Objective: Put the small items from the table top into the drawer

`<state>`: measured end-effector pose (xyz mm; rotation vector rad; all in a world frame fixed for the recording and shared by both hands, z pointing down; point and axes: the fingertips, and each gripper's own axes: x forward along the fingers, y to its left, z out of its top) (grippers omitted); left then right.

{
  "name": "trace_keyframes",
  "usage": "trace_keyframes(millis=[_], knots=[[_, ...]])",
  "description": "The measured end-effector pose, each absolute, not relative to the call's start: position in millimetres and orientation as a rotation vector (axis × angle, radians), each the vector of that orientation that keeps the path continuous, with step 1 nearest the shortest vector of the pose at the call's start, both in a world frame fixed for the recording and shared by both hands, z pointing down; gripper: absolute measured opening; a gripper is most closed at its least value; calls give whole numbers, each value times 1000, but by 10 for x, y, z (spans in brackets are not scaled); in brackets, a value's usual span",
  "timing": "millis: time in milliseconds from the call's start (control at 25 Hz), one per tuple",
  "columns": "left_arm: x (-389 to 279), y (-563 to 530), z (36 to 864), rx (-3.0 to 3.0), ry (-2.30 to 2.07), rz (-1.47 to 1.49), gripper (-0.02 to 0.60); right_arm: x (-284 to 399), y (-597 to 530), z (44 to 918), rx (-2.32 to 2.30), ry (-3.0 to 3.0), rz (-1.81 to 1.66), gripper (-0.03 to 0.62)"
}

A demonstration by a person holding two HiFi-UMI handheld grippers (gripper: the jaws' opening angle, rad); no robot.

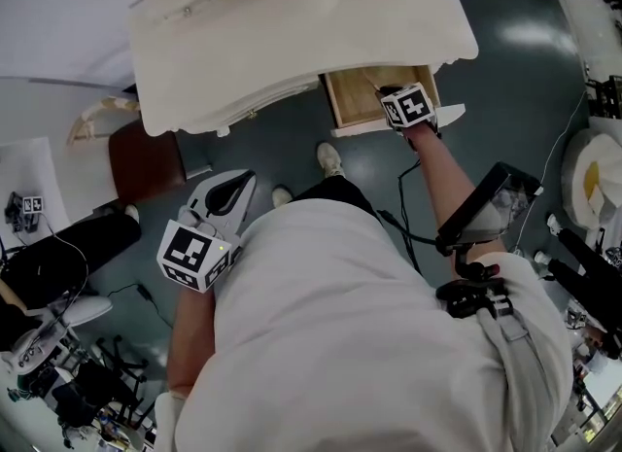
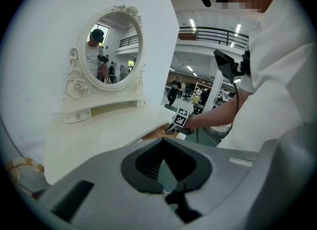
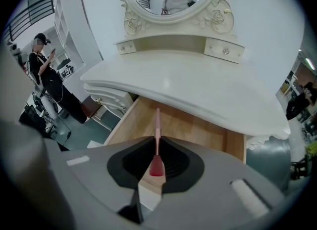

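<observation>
The white dressing table fills the top of the head view, and its wooden drawer stands pulled out beneath the top. My right gripper hangs over the drawer's right part. In the right gripper view it is shut on a slender pink stick with a red end, which points into the open drawer. My left gripper is held low by the person's waist, away from the table. In its own view it is shut with nothing in it. No small items show on the table top.
An oval mirror in a carved frame stands at the back of the table. A dark brown stool sits on the floor left of the drawer. A bystander stands to the table's left. Cables and equipment crowd the floor behind.
</observation>
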<state>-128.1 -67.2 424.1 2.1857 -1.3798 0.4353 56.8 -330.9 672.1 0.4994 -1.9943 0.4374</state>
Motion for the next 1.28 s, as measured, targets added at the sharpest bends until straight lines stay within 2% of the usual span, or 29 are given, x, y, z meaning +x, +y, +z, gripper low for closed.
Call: trace_keyframes(millis=[1280], knots=[[-1090,-1079,4358,1952,-1529,444,0,167,-3568,7701,110,-1869,223,45]])
